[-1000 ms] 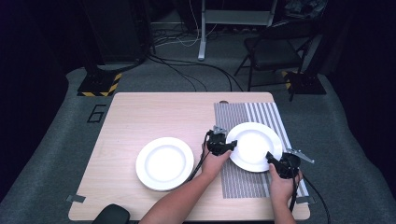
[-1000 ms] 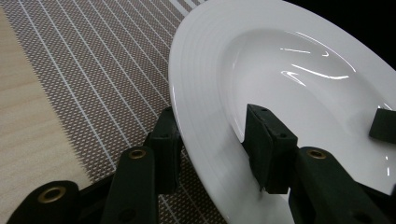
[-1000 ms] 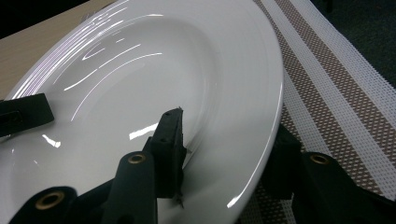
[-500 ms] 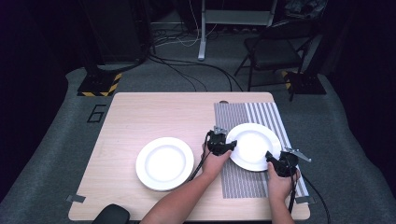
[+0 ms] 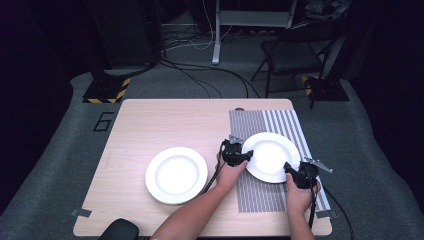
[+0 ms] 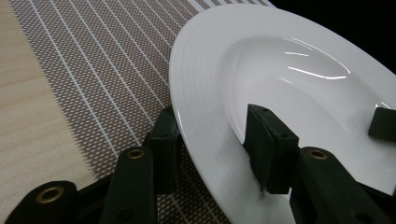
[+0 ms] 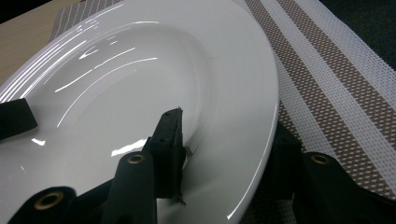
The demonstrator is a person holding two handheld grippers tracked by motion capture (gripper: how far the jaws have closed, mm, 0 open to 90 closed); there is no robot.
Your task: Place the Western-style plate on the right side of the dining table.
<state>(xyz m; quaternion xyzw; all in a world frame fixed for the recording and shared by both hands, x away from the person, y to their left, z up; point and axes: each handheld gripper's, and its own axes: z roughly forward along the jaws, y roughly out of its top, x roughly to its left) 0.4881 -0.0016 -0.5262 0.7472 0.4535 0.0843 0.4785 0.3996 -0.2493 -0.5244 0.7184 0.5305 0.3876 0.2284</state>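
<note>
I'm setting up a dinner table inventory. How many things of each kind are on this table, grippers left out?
White plates: 2, one bare on the wood, one on the mat with a gripper at each side of its rim.
Striped placemats: 1.
Total: 3 things on the table.

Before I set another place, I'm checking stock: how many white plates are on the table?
2. One plate lies on the bare wood at the left; the other plate is over the striped mat, its rim between the jaws of the left gripper and right gripper.
</note>
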